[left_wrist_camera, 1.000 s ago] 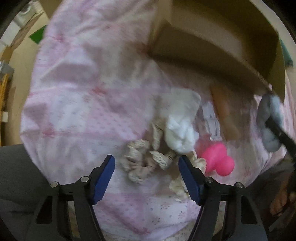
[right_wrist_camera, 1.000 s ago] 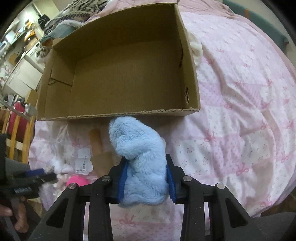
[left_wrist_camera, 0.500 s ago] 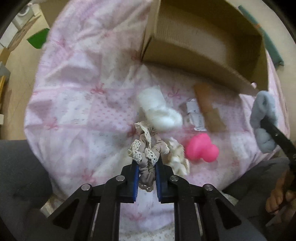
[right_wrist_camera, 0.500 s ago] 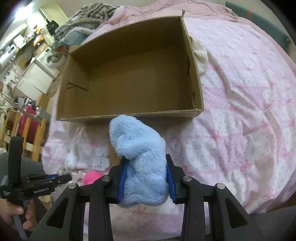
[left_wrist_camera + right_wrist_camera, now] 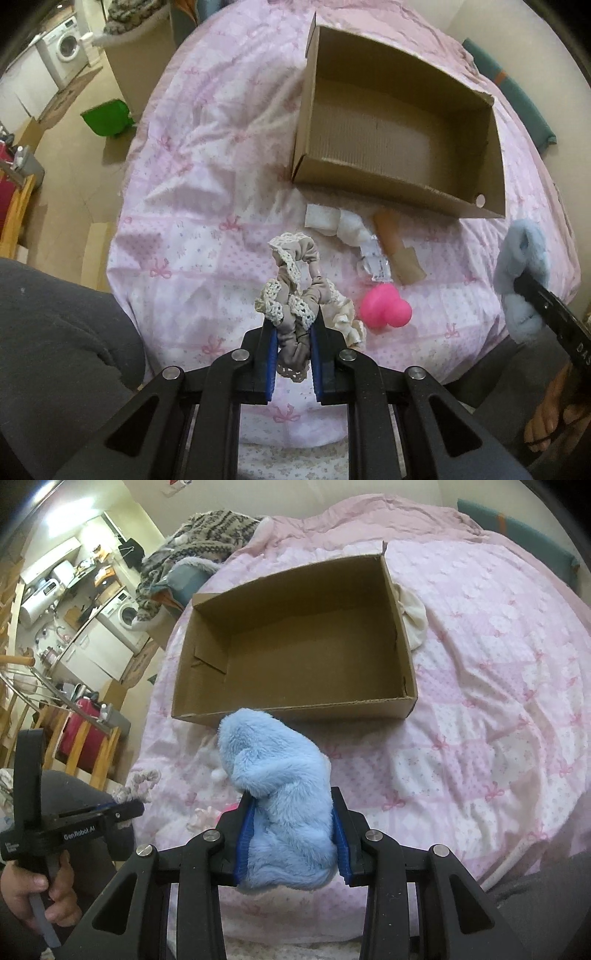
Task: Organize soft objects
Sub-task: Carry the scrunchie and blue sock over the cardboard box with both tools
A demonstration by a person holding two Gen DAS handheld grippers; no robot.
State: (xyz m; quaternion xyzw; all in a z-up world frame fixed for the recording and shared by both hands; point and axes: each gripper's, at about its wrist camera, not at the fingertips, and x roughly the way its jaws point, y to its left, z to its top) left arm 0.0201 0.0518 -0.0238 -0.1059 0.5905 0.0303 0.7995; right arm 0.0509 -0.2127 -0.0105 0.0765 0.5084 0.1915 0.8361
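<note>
Left tongs (image 5: 293, 345) clamped on beige lace-trimmed scrunchie (image 5: 295, 295), lifted above pink bedspread (image 5: 192, 206). Right tongs (image 5: 291, 834) clamped on fluffy blue sock (image 5: 280, 790), also raised. Just beyond scrunchie on bed: cream scrunchie (image 5: 347, 317), pink squishy toy (image 5: 386, 306), then white sock (image 5: 343, 225) and tagged tan piece (image 5: 395, 247). Farther back: open cardboard box (image 5: 295, 701), nothing visible inside.
</note>
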